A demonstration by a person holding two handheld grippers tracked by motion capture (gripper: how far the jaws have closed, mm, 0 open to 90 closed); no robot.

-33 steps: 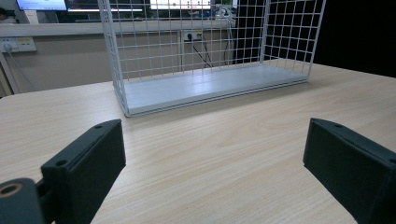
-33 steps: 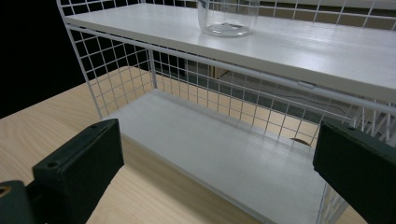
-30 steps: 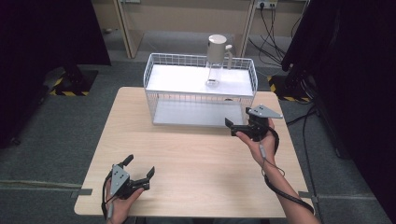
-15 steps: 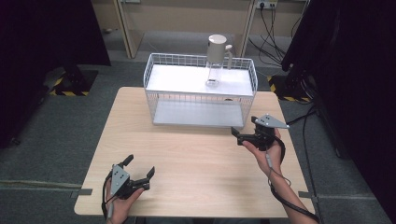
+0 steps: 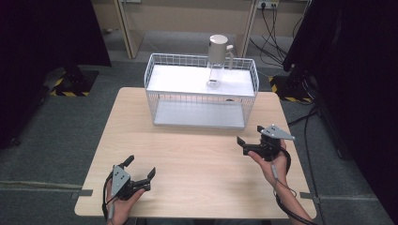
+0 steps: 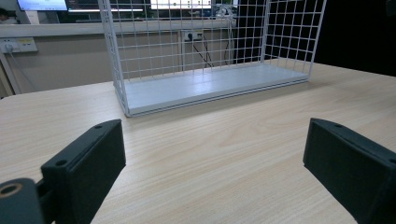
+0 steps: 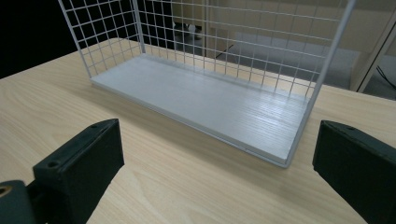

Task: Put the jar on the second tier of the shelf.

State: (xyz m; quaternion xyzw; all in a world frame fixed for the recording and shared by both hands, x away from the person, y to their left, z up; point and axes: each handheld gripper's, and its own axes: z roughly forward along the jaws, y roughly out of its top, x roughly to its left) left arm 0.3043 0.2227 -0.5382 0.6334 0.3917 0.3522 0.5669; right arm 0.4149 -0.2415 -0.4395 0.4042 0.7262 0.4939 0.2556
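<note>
Wire rack standing at far centre of bench, its white shelf top carrying a clear jug with a grey lid, well apart from both tools; right gripper held above the near-right bench with jaws spread and empty, left gripper low at the near-left corner, likewise released and holding nothing. Risk noted: jug tall, narrow and perched high near the rear rim, liable to tip or slide off under a glancing jaw or a knock to the light wire frame. Jug contents, base footing and handle detail too small to judge; rack's top cut off in both gripper views.
</note>
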